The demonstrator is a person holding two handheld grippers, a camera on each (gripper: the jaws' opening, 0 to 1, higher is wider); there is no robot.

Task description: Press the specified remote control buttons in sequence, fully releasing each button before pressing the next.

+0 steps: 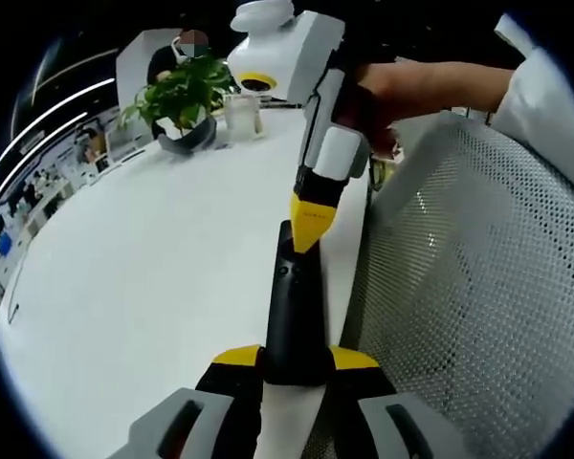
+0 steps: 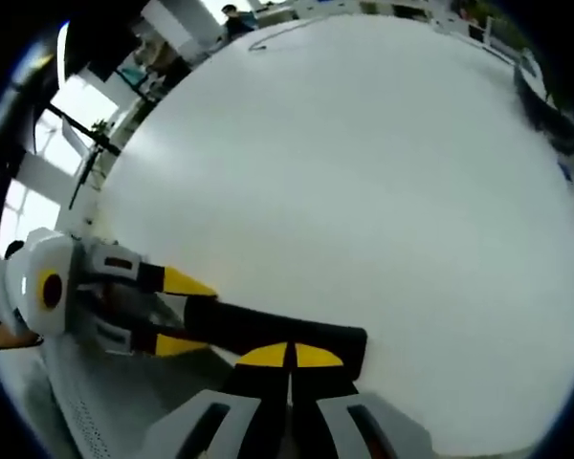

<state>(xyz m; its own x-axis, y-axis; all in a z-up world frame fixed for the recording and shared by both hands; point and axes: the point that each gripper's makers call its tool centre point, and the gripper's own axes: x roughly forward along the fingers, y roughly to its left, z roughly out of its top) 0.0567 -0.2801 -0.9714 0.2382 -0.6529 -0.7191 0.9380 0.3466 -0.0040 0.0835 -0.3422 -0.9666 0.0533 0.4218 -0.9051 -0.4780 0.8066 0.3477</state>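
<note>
Left gripper [image 1: 297,361] clamps the remote [image 1: 294,316]; right gripper [image 2: 289,356], jaws together, hides its buttons.

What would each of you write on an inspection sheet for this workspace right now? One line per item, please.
Surface: white table, mostly bare.
Job's things: black remote control held at the table edge.
Clutter: potted plant and a glass at the far end.
Grippers: left claw shut on the remote; right claw shut, tip on the remote's upper end.
Cables: nothing seen.
Surroundings: mesh chair beside the table; office beyond.
</note>
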